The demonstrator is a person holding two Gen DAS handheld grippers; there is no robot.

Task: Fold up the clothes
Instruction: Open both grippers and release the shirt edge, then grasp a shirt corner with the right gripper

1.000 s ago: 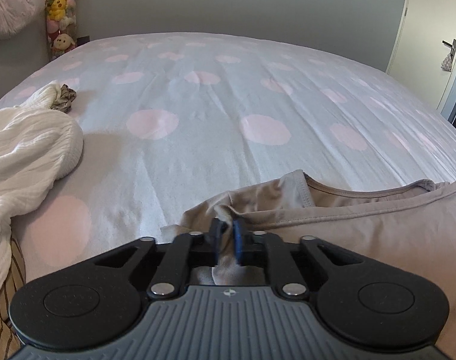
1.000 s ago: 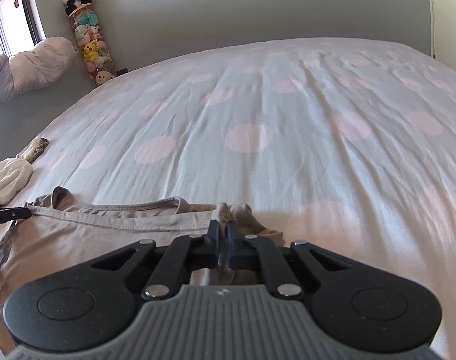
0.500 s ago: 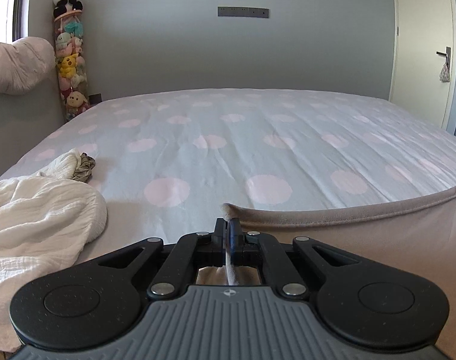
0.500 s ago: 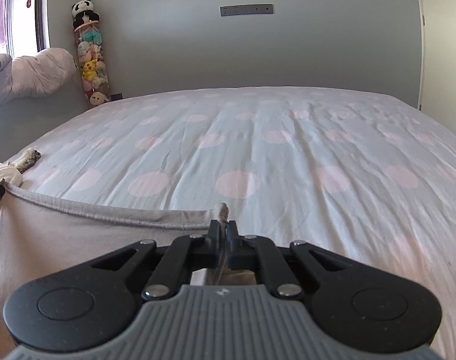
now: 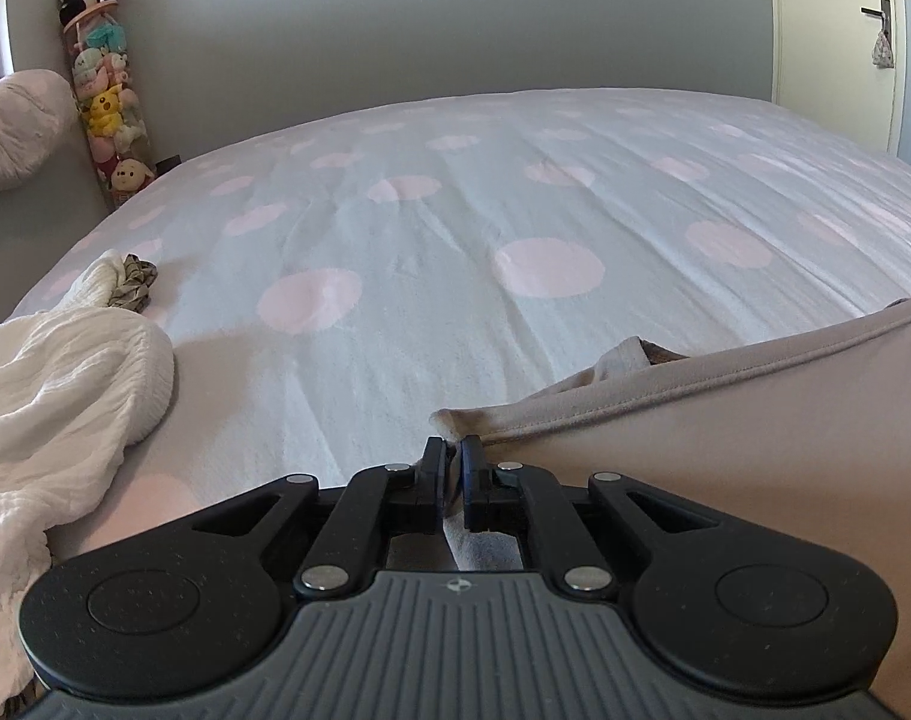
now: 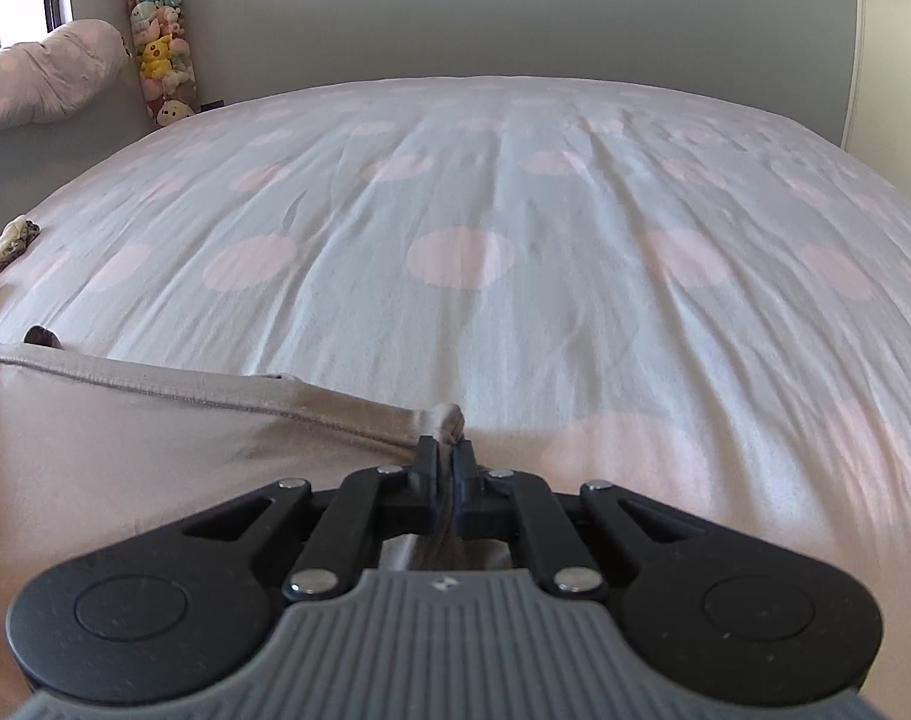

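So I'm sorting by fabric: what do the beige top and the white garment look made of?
Beige top: looks like smooth, matte knit jersey, with a stitched hem and soft drape. White garment: probably crinkled cotton gauze, judging by its fine wrinkled ridges.

Bedsheet (image 5: 455,312): pale grey-blue w/ lg pink dots. Garment (image 5: 725,456): plain beige/taupe, stitched hem. Cloth (image 5: 59,396) at sheet's left edge: white, crinkle texture. Small rag (image 5: 132,283) beside it: olive-grey stripes. Wall (image 5: 395,30): grey. Gripper (image 5: 452,462) bodies: black/grey.
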